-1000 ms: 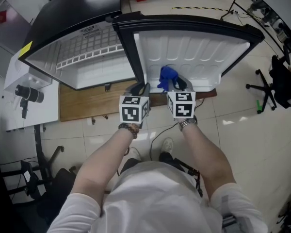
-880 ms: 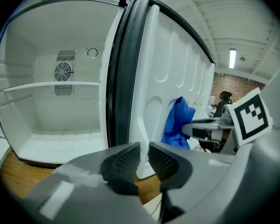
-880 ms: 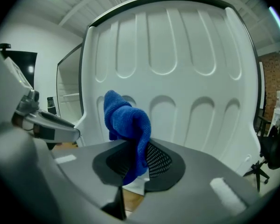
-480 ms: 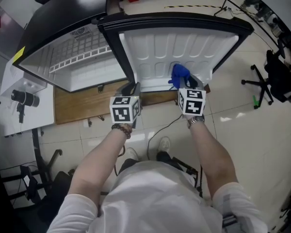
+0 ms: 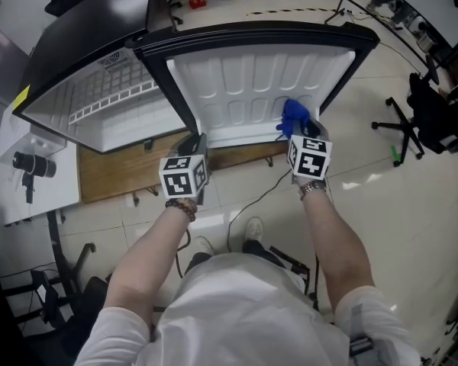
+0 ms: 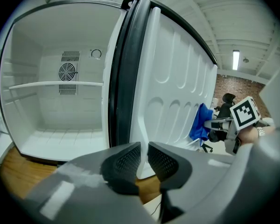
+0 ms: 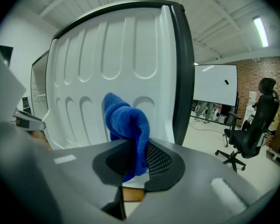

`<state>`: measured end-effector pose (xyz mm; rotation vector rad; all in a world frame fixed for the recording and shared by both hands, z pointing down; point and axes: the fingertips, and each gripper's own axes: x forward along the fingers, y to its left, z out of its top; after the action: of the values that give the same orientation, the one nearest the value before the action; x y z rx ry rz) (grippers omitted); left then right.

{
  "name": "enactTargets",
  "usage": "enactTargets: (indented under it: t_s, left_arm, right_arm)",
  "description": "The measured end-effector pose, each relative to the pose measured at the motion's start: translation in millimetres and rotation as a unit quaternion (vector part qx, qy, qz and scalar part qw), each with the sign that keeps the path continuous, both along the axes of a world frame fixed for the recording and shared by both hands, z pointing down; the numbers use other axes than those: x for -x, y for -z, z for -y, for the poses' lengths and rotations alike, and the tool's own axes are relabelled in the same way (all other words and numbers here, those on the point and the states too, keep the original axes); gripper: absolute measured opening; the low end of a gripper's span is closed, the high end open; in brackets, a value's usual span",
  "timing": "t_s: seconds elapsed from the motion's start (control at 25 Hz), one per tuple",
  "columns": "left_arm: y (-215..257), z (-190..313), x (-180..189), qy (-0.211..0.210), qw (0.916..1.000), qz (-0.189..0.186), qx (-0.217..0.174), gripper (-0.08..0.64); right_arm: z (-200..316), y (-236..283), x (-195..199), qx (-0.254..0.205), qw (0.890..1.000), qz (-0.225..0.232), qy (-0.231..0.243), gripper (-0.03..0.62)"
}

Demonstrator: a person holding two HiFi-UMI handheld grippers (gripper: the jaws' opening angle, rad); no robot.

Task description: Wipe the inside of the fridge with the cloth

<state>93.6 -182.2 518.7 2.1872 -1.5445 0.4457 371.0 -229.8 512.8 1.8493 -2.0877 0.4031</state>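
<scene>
The fridge stands with its door swung open. Its white door liner (image 5: 244, 82) (image 7: 107, 55) (image 6: 172, 92) faces me, and the empty white compartment (image 5: 114, 105) (image 6: 60, 101) with one shelf is to the left. My right gripper (image 5: 301, 132) (image 7: 137, 160) is shut on a blue cloth (image 5: 294, 117) (image 7: 126, 120) (image 6: 198, 122) and holds it against the lower right part of the liner. My left gripper (image 5: 195, 145) (image 6: 143, 160) is shut on the white bottom lip of the door, close to the black seal on the hinge side.
The fridge rests on a wooden board (image 5: 130, 166). A white table with a black device (image 5: 27, 165) is at the left. A black office chair (image 5: 420, 120) (image 7: 252, 125) stands on the tiled floor to the right. A cable (image 5: 252, 204) runs across the floor below the door.
My right gripper has slid the blue cloth to the right along the lower door liner. The left gripper has stayed on the door's bottom lip.
</scene>
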Motion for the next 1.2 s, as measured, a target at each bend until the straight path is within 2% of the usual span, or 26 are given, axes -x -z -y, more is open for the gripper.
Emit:
enactTargets:
  t_s: [0.4,0.68,0.8,0.96,1.2]
  left_arm:
    - [0,0,-1,0.005,1.0000,0.000,-0.001,0.051]
    - [0,-1,0,0.008,1.0000,-0.003,-0.001,0.051]
    - [1,0,-2,0.003,1.0000,-0.005,-0.002,0.051]
    - [0,1,-2,-0.004,1.0000,-0.007,0.000,0.051]
    - [0,1,-2,-0.016,0.9998,-0.006,0.003,0.054]
  right_arm:
    - [-9,12,-22,-0.006,1.000,0.005,-0.029,0.057]
    - [-18,25,-22,-0.018,0.999,0.018,-0.023,0.057]
    - [-30,38,3,-0.031,0.999,0.026,0.011,0.057]
    - [-51,45,68,-0.041,0.995,0.045,0.082,0.057]
    - [-71,30,165,-0.017,0.983,0.072,0.169,0.057]
